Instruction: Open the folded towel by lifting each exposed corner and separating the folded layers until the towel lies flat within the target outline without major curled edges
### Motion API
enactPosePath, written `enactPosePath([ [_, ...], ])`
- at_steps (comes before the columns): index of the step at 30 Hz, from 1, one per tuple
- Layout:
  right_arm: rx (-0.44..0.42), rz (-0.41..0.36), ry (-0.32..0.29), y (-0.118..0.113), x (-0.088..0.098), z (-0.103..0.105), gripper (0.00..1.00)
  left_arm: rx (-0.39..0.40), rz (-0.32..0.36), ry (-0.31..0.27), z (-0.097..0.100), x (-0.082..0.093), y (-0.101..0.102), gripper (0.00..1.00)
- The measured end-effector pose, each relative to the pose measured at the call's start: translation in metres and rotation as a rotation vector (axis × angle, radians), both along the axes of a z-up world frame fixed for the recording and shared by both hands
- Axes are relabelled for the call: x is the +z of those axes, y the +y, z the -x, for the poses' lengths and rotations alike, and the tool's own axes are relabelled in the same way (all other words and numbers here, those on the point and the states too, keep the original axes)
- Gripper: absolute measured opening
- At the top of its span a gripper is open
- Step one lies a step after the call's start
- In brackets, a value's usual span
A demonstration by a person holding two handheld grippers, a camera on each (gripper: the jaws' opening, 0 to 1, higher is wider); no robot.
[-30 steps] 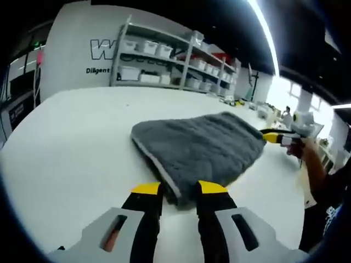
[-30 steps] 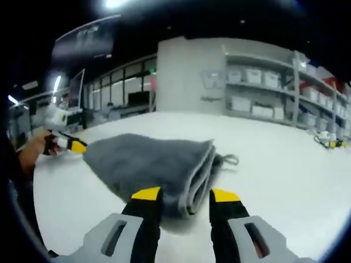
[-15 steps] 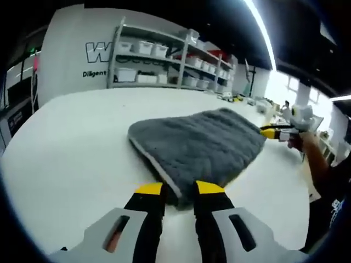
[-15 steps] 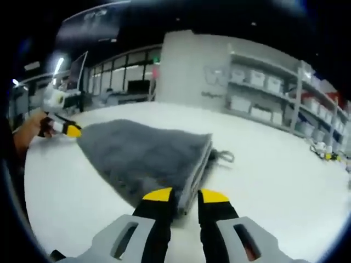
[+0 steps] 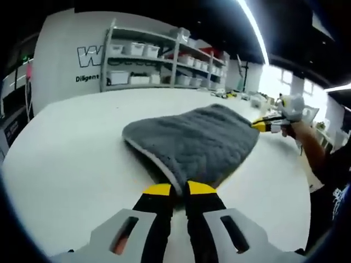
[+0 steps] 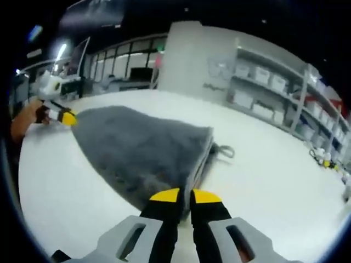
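A folded grey towel (image 5: 193,143) lies on the white table (image 5: 71,159). In the left gripper view my left gripper (image 5: 179,189) is shut on the towel's near corner, its yellow-tipped jaws pinched on the pale hem. At the towel's far right corner the right gripper (image 5: 264,125) shows, held by a hand. In the right gripper view the towel (image 6: 137,152) spreads away with stacked layers along its right edge, and my right gripper (image 6: 185,195) is shut on its near corner. The left gripper (image 6: 64,117) shows at the towel's far left corner. A hanging loop (image 6: 225,150) sticks out beside the fold.
Shelving with white bins (image 5: 153,66) stands beyond the table's far edge, and again at the right (image 6: 274,93). Small items (image 5: 233,94) lie at the far end of the table. A person's arm (image 5: 318,159) reaches in at right.
Both grippers' jaws have closed from apart to pinched on their towel corners. Each camera has drawn nearer to the towel.
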State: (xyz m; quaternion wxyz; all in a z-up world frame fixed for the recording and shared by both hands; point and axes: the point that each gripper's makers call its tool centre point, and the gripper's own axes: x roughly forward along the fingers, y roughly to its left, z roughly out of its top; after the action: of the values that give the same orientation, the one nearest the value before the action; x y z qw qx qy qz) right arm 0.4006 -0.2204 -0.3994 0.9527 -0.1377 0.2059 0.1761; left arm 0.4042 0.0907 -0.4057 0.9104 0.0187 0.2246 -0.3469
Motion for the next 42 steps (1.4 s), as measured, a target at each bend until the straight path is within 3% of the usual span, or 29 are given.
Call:
enactPosePath([
  [3, 0.000, 0.003, 0.001, -0.002, -0.001, -0.002, 0.00, -0.027, 0.003, 0.000, 0.003, 0.000, -0.002, 0.07],
  [5, 0.008, 0.008, 0.006, -0.001, -0.004, -0.003, 0.00, -0.073, -0.032, -0.060, 0.003, 0.001, -0.002, 0.07],
  [8, 0.038, 0.043, -0.010, 0.001, -0.005, -0.003, 0.00, -0.070, -0.022, -0.050, 0.004, 0.001, -0.002, 0.07],
  [13, 0.054, 0.032, 0.009, 0.000, -0.005, -0.004, 0.00, -0.075, -0.021, -0.061, 0.007, 0.005, -0.003, 0.05],
  [20, 0.103, 0.040, 0.056, -0.002, -0.005, -0.011, 0.00, -0.096, -0.071, -0.088, 0.013, 0.005, -0.006, 0.03],
  [25, 0.108, 0.101, 0.081, -0.004, -0.007, -0.020, 0.00, -0.174, -0.102, -0.053, 0.030, -0.001, -0.015, 0.02],
  [34, 0.144, 0.255, 0.128, -0.002, -0.011, -0.033, 0.00, -0.232, -0.122, -0.039, 0.048, -0.001, -0.022, 0.02],
  [42, 0.172, 0.284, 0.183, -0.002, -0.012, -0.051, 0.00, -0.277, -0.145, -0.043, 0.064, -0.001, -0.032, 0.02],
])
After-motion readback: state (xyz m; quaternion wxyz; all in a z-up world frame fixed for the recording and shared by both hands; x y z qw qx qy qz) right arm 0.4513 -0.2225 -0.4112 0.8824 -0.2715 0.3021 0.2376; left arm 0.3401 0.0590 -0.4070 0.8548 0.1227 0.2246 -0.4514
